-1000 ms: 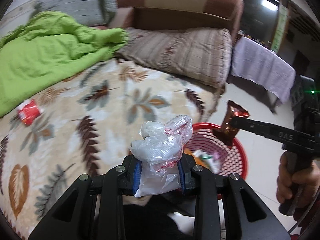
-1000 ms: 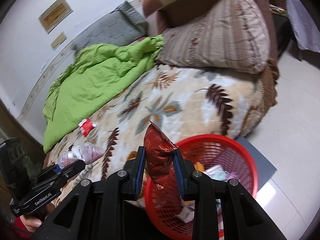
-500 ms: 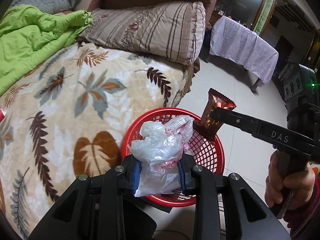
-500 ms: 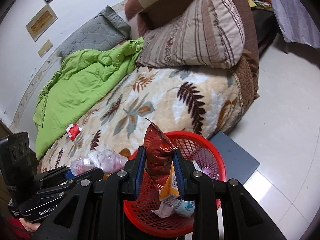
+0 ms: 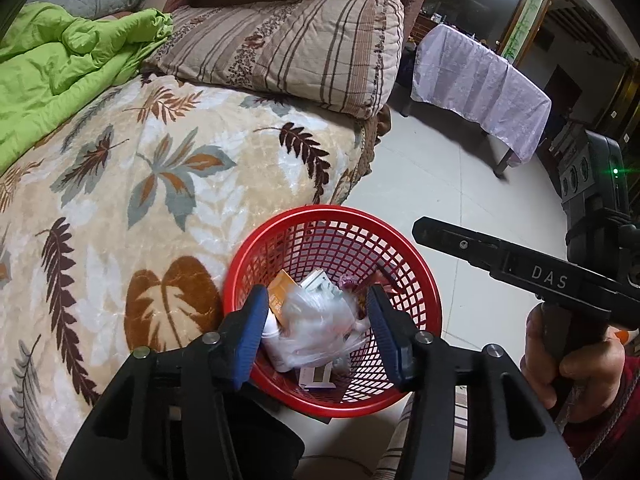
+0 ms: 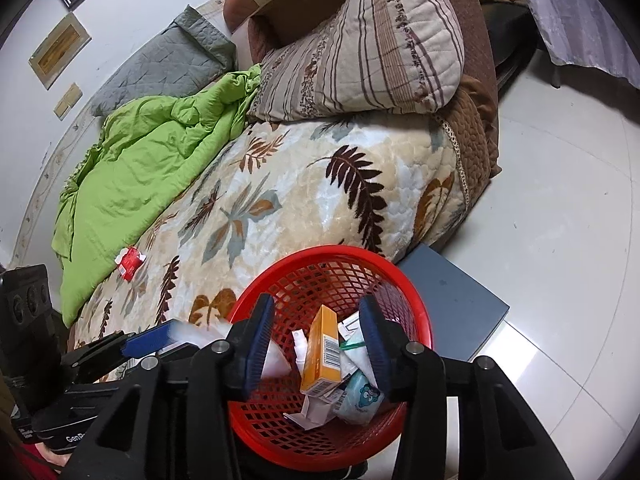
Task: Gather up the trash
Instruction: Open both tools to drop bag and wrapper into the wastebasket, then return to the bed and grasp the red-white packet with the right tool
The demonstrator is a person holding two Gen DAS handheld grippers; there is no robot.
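My left gripper [image 5: 318, 332] hangs over the red mesh basket [image 5: 400, 236], its jaws opening. The clear plastic bag [image 5: 320, 324] lies loose in the basket below the blue pads, which do not press it. My right gripper [image 6: 316, 340] is also over the basket [image 6: 332, 252], jaws opening with nothing between them. Below it lie an orange box [image 6: 320, 352] and other litter. The brown snack wrapper is not clearly visible. A small red wrapper [image 6: 130, 262] lies on the bed by the green quilt. The right gripper [image 5: 424, 232] shows at the right of the left wrist view, held by a hand [image 5: 572, 344].
The basket stands on the tiled floor against the bed with the leaf-pattern blanket [image 5: 160, 184]. A green quilt [image 6: 152, 160] and striped pillow [image 5: 300, 48] lie further up the bed. A grey flat slab [image 6: 452, 304] lies beside the basket. A cloth-covered table [image 5: 480, 88] stands beyond.
Both grippers came over the basket and opened. The plastic bag dropped from the left gripper into the basket, and the brown wrapper left the right gripper.
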